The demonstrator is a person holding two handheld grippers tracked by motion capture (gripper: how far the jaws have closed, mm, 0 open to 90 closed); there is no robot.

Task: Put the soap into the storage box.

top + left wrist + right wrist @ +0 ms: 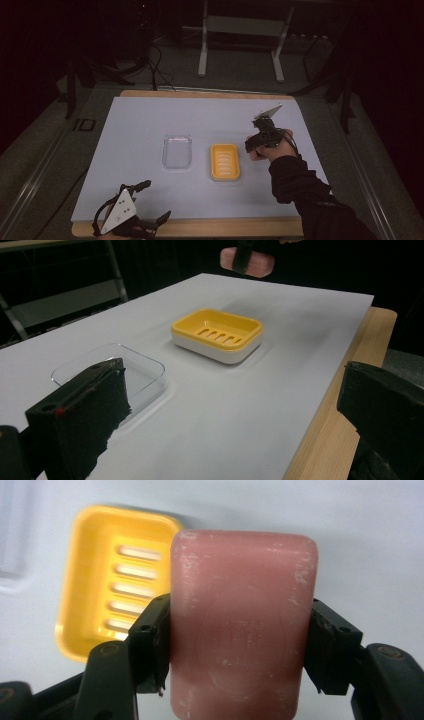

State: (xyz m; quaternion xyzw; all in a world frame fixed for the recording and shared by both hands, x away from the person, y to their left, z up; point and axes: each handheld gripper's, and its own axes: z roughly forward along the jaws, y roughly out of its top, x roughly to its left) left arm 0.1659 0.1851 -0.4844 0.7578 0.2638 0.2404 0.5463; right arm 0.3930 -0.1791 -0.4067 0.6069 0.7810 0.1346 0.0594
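Note:
A pink bar of soap (pixel 242 630) is clamped by its long sides between the jaws of my right gripper (pixel 240 635), held in the air. Below and to its left lies an empty yellow soap dish (pixel 95 580) with a slotted floor. In the high view the right gripper (pixel 257 142) hovers just right of the dish (pixel 225 161). The left gripper view catches the soap (pixel 262 264) hanging above and beyond the dish (pixel 217 332). My left gripper (pixel 155 200) rests open near the table's front left edge with nothing between its jaws.
A clear plastic tray (pixel 177 151) lies empty to the left of the dish on the white mat (pixel 150 120). The mat covers a wooden board (pixel 225 227) whose edge shows along the front. A metal stand (pixel 240 45) is on the floor beyond the table.

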